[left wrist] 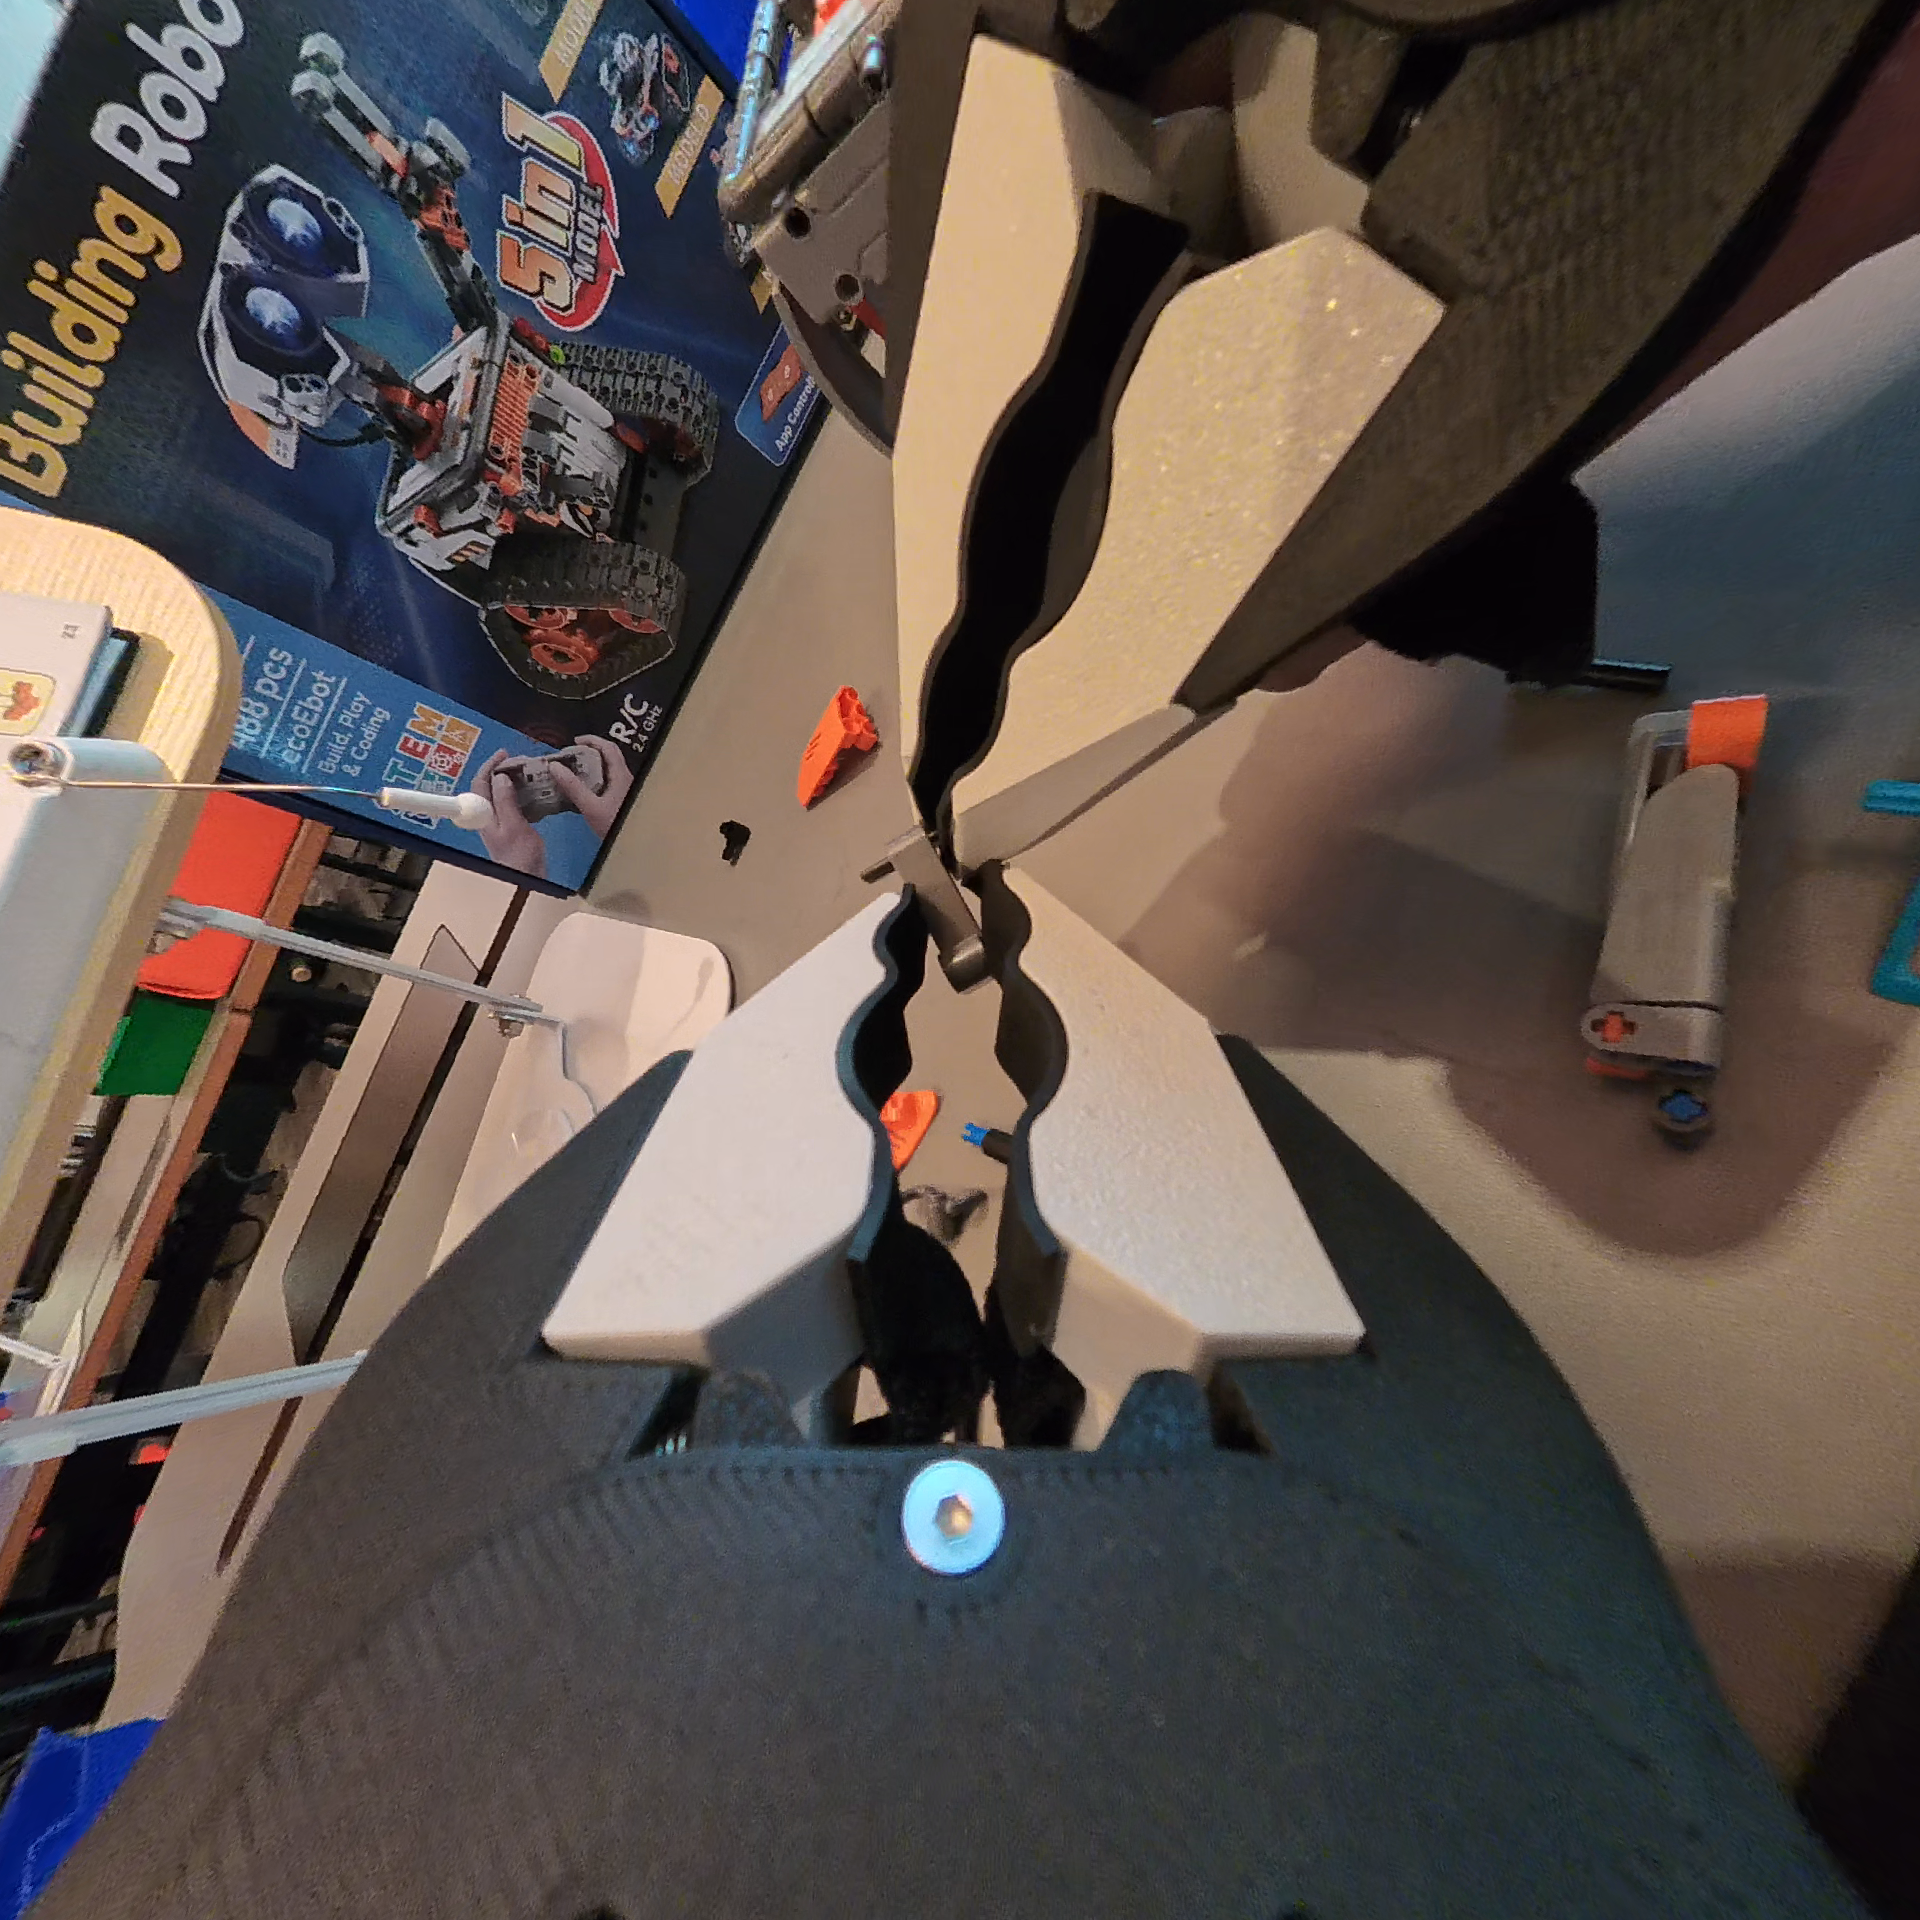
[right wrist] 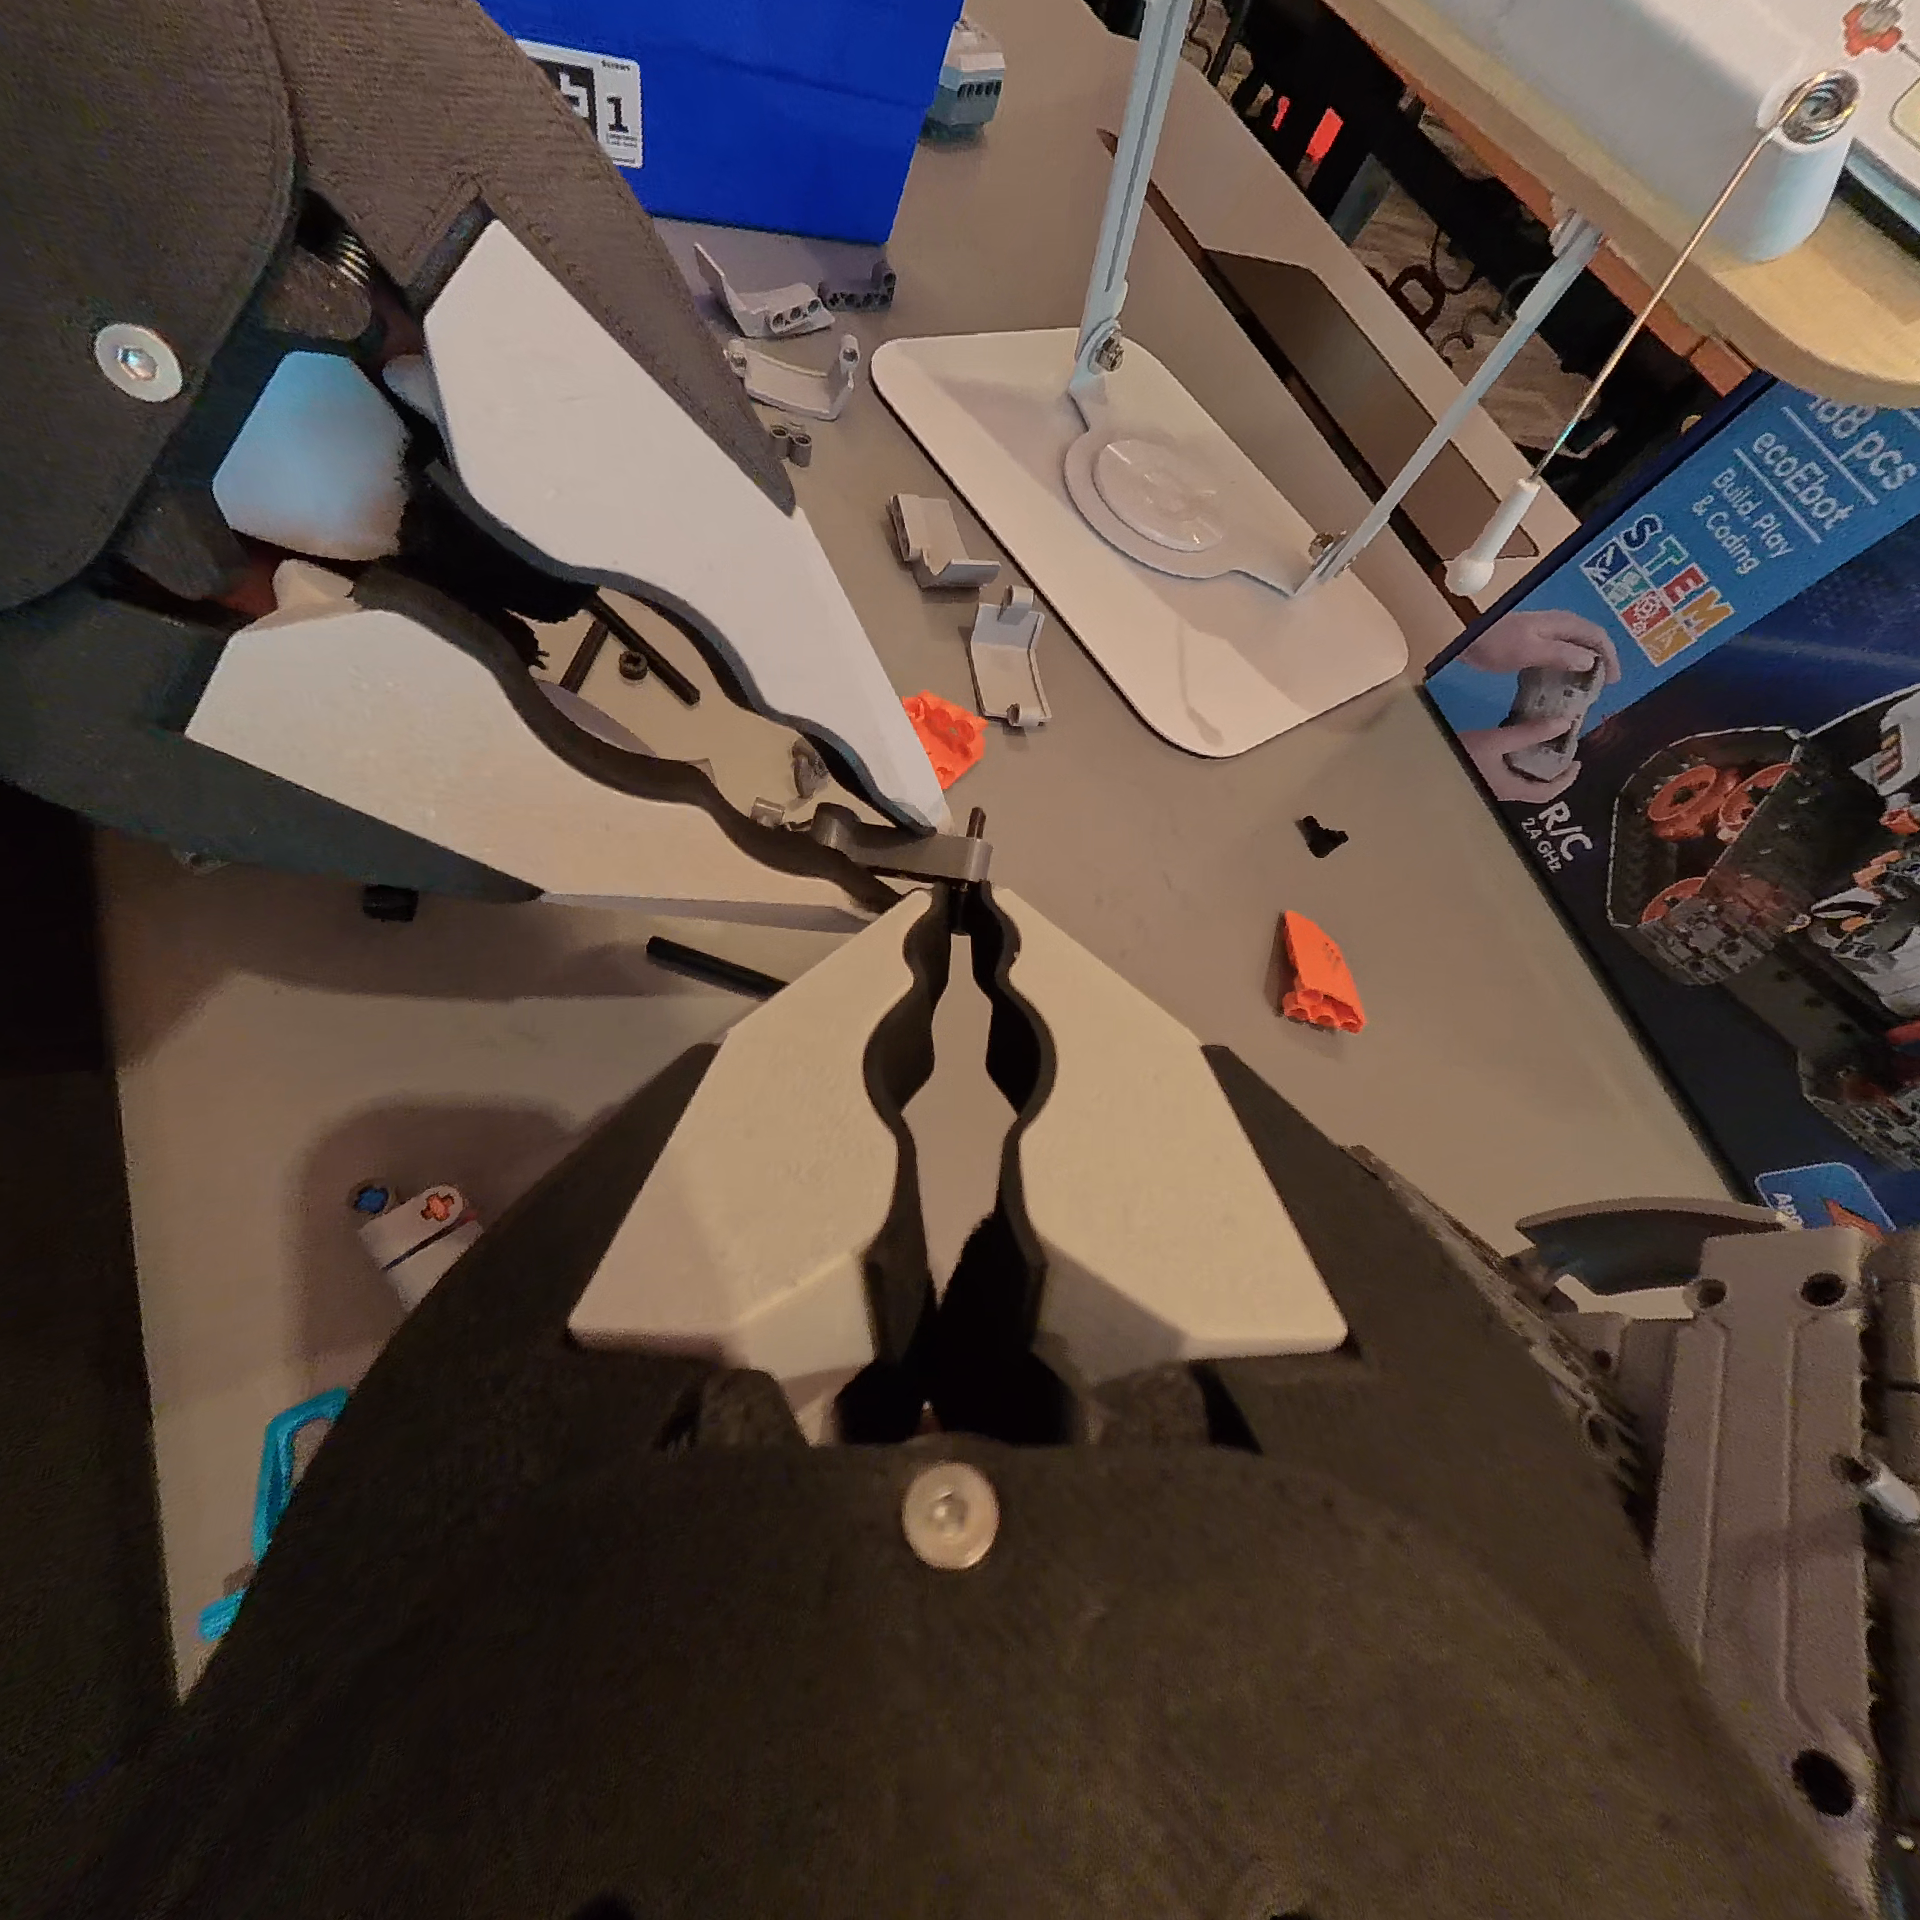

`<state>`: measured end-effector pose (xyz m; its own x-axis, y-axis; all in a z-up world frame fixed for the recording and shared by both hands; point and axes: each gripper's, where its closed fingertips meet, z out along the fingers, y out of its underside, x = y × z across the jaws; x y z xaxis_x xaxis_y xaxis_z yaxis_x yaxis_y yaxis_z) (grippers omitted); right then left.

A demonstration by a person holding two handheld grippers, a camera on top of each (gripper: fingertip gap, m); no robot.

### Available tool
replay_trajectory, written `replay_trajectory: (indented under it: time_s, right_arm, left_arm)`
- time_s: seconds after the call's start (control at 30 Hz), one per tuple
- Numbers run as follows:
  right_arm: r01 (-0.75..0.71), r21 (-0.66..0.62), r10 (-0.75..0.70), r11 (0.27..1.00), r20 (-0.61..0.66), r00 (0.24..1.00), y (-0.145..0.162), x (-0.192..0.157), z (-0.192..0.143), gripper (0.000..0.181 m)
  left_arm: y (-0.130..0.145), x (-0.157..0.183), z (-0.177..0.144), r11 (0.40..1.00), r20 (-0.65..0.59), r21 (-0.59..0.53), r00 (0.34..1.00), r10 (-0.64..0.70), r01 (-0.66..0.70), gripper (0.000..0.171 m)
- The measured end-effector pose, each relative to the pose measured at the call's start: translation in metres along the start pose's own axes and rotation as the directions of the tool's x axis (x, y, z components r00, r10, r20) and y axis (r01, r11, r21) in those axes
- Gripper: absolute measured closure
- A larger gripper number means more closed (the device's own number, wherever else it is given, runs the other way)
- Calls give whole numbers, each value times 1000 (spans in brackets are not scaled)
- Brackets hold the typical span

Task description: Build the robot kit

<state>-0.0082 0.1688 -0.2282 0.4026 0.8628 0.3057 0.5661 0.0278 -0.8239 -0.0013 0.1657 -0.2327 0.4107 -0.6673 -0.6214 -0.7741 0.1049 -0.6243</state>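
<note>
Here, left tool (left wrist: 951,914) pinches a grey lever piece (left wrist: 956,935); right tool (right wrist: 961,904) clamps a black pin (right wrist: 975,831). Orange bricks (right wrist: 1320,977) at 3 o'clock on the tabletop (right wrist: 1143,831).

A grey table (right wrist: 1195,852) is carrying scattered orange pieces (right wrist: 1320,987), grey building parts (right wrist: 1003,655), a white stand base (right wrist: 1143,540) and a printed toy box (right wrist: 1714,831) lying along its edge.

The black pin's (right wrist: 964,902) lower length hides between the fingers (right wrist: 1091,1122).
</note>
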Motion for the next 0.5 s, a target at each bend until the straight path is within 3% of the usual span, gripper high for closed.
replay_trajectory:
  time_s: [0.17, 0.3, 0.43, 0.5]
  right_arm:
    - [87, 16, -87, 996, 27, 996, -7, 2, -4, 179]
    - [197, 10, -197, 980, 81, 977, -2, -4, -14, 174]
    - [279, -29, -271, 960, 166, 948, 10, -11, -22, 159]
    - [310, 12, -308, 951, 160, 938, 7, -11, -25, 162]
  left_arm:
    - [-2, -9, -4, 1000, 13, 23, 1000, -20, 20, 164]
    - [-5, 0, -7, 998, -44, 39, 998, 44, -43, 163]
    - [-1, -2, -9, 997, -36, 18, 997, 75, -74, 166]
    - [-4, 3, -11, 998, -93, 49, 995, 43, -38, 166]
